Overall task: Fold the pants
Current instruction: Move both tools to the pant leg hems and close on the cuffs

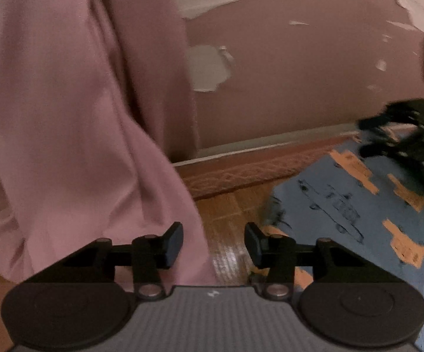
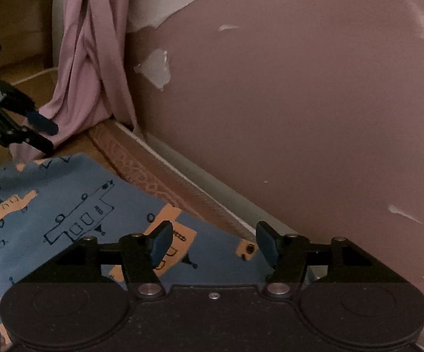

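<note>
The pants [image 1: 352, 205] are blue cloth printed with orange patches and dark line drawings, lying flat on the floor. In the left wrist view they lie to the right of my left gripper [image 1: 213, 243], which is open with nothing between its fingers, over bare floor. In the right wrist view the pants [image 2: 65, 205] spread under my right gripper [image 2: 213, 243], which is open just above their far edge. The left gripper [image 2: 40, 135] shows at the far left there, beyond the pants' corner. The right gripper [image 1: 402, 138] appears blurred at the right edge of the left wrist view.
A pink curtain [image 1: 74, 132] hangs to the floor at the left, close to my left gripper. The curtain [image 2: 91, 64] meets a pink wall [image 2: 300, 102] with peeling paint. A white baseboard [image 1: 264, 143] and patterned floor border [image 2: 159, 182] run along the wall. The floor [image 1: 226, 214] is brown tile.
</note>
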Demonstrator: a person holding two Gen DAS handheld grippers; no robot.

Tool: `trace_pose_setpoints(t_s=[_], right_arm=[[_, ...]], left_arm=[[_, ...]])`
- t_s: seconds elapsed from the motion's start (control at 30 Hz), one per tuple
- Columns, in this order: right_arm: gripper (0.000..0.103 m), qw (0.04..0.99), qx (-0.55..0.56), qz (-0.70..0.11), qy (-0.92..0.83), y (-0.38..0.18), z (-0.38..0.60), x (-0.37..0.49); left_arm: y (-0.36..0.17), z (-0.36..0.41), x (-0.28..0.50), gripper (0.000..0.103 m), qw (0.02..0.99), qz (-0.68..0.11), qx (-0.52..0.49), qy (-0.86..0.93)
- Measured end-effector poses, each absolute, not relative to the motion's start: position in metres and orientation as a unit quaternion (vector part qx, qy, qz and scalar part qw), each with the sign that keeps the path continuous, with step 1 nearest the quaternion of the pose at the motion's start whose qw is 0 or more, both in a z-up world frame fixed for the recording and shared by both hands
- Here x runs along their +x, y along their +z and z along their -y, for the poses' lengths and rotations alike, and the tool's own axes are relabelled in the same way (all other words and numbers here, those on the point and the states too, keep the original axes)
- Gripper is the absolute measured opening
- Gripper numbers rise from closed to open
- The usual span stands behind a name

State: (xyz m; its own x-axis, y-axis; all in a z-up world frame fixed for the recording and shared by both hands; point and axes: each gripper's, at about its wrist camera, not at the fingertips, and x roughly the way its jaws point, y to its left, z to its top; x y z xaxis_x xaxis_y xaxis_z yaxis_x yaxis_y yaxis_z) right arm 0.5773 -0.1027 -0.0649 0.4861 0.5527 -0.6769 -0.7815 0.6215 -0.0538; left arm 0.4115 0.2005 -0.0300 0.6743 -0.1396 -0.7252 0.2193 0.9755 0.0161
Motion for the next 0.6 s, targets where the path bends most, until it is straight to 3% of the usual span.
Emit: trace_pose_setpoints(t_s=[0.23,0.4,0.6], right_arm=[[0.066,0.845,-0.178,-0.333,0.379,-0.075,0.098,0.579],[0.076,0.849,-0.178,-0.337,0.366,-0.08,0.108,0.576],[0.077,0.849,-0.176,-0.336,0.368,-0.081,0.114,0.574]], left_arm=[[-0.045,-0.164,0.402,0.05,0.895,-0.408,0.117,-0.138],[-0.048,-0.134,0.396,0.048,0.887,-0.4,0.179,-0.145],[-0.048,-0.129,0.399,0.049,0.882,-0.411,0.179,-0.144]])
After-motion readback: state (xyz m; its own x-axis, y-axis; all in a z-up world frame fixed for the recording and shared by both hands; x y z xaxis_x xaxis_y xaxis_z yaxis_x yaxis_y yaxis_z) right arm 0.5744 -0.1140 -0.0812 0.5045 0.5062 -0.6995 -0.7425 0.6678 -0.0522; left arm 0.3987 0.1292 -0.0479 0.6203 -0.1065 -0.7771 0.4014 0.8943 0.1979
